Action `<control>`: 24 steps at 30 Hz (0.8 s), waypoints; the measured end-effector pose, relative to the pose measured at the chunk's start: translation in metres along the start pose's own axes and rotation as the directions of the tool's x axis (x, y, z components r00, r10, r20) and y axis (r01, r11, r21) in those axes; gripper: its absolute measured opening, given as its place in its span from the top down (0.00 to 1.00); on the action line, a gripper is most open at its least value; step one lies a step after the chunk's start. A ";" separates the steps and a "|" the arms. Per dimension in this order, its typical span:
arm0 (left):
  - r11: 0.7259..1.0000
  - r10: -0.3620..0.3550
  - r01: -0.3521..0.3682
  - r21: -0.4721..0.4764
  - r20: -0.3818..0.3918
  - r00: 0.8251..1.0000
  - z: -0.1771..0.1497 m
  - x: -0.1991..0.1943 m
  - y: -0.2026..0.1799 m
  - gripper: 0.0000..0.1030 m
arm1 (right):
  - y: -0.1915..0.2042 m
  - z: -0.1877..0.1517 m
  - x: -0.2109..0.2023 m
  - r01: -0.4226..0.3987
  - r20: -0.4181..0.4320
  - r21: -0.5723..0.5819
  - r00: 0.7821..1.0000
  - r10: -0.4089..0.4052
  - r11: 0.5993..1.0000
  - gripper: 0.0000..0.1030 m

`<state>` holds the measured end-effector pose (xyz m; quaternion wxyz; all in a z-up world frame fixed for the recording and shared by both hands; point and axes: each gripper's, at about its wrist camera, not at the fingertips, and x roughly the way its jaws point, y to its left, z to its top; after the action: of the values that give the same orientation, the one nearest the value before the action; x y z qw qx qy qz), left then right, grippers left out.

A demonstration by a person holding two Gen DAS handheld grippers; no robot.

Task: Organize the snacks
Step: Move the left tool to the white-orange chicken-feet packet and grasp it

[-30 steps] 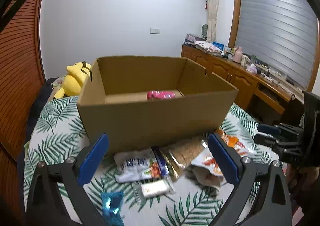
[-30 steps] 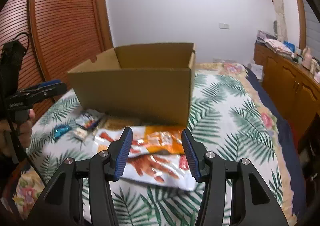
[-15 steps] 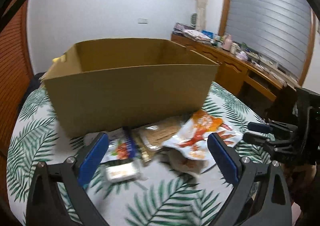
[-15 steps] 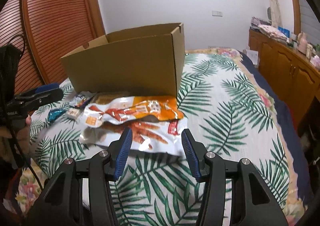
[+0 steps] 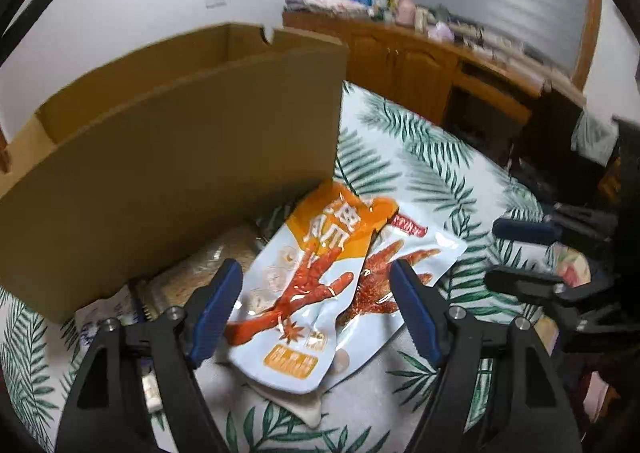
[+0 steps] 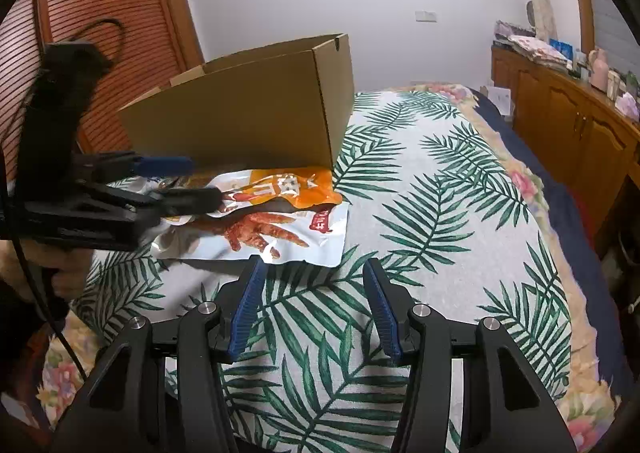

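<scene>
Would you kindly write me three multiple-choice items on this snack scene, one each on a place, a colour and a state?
1. Where does the top chicken-feet packet lie?
A. Inside the cardboard box
B. On the bedspread in front of the cardboard box
C. On the wooden cabinet

2. What colour is the upper band of that packet?
A. Orange
B. Green
C. Purple

3. How does the left gripper stand?
A. Shut on the packet
B. Shut on nothing
C. Open, a finger on each side of the packet

Answers:
1 B: it rests on the leaf-print bedspread, against the near wall of the cardboard box.
2 A: the band with white characters is orange.
3 C: both blue fingers are spread apart, and I see no grip on the packet.
</scene>
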<state>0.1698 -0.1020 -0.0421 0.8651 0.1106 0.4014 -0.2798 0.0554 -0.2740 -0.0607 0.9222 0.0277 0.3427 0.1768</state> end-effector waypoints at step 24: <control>0.997 0.018 -0.014 0.074 -0.059 0.998 -0.010 -0.007 -0.001 0.66 | 0.008 0.002 0.025 -0.059 -0.037 0.032 0.997 0.060 0.998 0.50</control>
<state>0.1591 -0.0963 -0.0433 0.8503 0.1537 0.4156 -0.2840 0.0715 -0.2575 -0.0733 0.9093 0.0486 0.3620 0.1995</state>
